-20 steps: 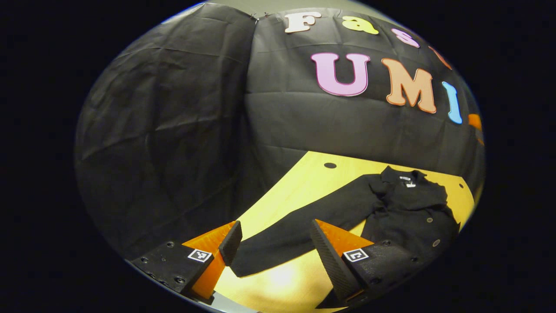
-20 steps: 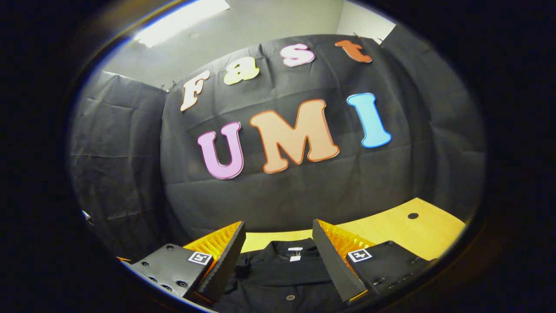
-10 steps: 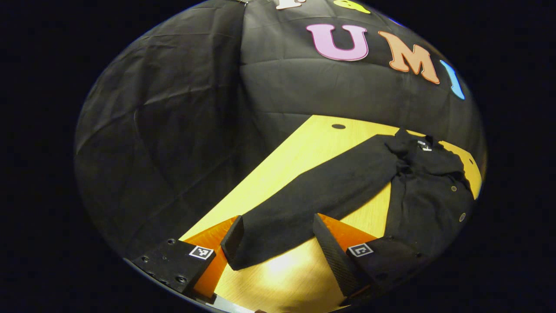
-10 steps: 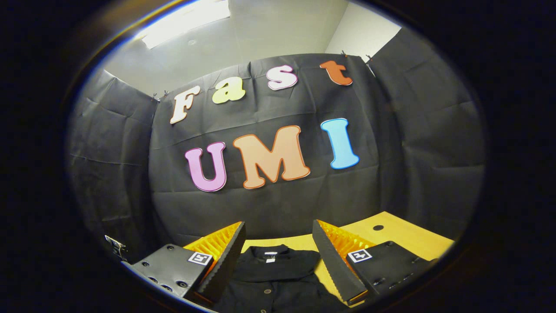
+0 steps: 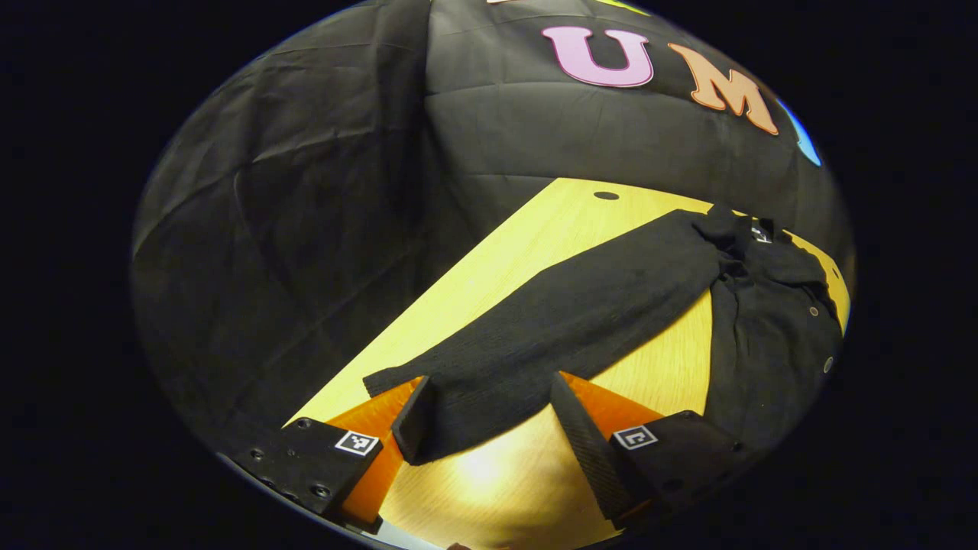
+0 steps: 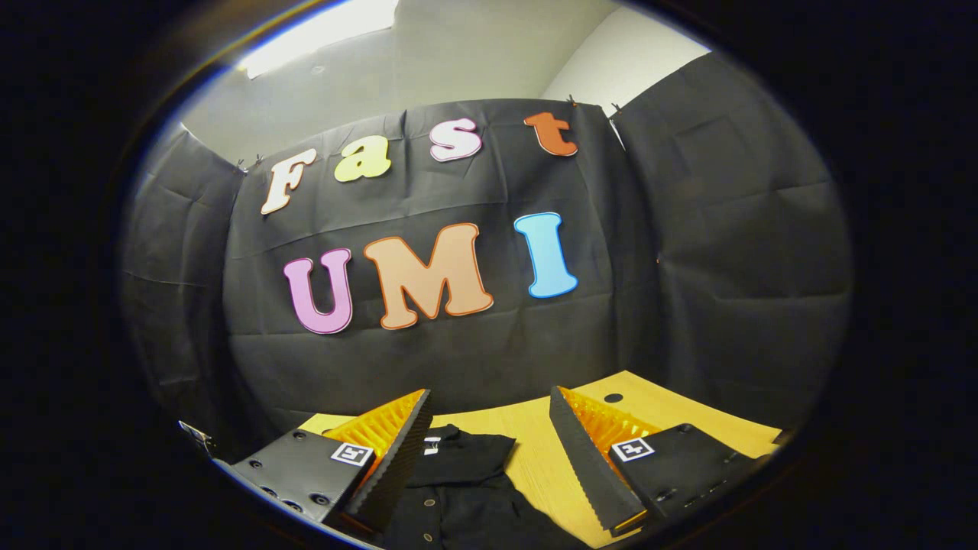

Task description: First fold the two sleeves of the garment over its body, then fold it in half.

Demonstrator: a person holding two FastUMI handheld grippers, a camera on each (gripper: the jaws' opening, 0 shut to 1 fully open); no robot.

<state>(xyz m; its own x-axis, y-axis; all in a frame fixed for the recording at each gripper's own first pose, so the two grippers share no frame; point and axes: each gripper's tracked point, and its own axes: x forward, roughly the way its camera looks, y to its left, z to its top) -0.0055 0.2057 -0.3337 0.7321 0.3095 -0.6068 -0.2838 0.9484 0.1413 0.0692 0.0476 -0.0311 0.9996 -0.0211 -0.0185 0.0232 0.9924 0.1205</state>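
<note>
In the left gripper view, the left gripper (image 5: 489, 435) sits low over a yellow wooden table (image 5: 535, 244), its two fingers spread wide apart. One black shirt (image 5: 764, 321) lies flat on the table, off to the right. One long sleeve (image 5: 581, 313) stretches out from the shirt's shoulder toward the camera, and its cuff end lies between the two fingers, on the tabletop; the left finger looks to be touching the cuff's edge, while the right finger stands clear of the cloth. Two small buttons show on the shirt's front. The collar (image 5: 745, 225), with one small white tag, lies at the far end. One dark round hole (image 5: 606, 195) marks the table near its far edge.

In the right gripper view, the right gripper (image 6: 489, 458) is also spread open, holding nothing. Between its two fingers lies the shirt (image 6: 466, 496) with its collar (image 6: 466, 447) and white tag, flat on the table (image 6: 535, 435). Two buttons show down the front. One round hole (image 6: 613, 398) sits in the table beyond the right finger.
</note>
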